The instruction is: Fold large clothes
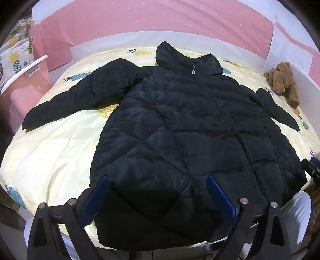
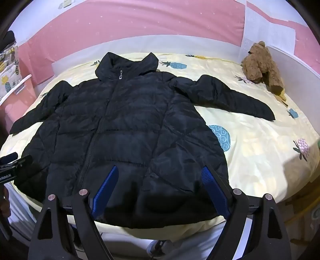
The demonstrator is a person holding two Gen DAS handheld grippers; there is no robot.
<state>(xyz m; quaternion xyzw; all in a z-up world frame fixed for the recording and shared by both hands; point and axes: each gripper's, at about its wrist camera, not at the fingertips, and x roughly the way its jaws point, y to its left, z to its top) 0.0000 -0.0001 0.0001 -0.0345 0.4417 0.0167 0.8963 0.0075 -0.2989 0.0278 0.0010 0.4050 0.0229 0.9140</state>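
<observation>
1. I'm working in a home bedroom: a bed [image 2: 260,152] with a pale yellow pineapple-print cover fills my view.
2. A brown teddy bear [image 2: 260,64] sits at its far corner.
3. Pink star-dotted wall [image 1: 150,18] behind, like a child's room.

A black quilted puffer jacket [image 1: 180,124] lies flat and face up, zipped to the collar, hood at the far end, both sleeves spread outward; its hem lies just ahead of and beneath the spread claw [image 2: 160,178] fingers
</observation>
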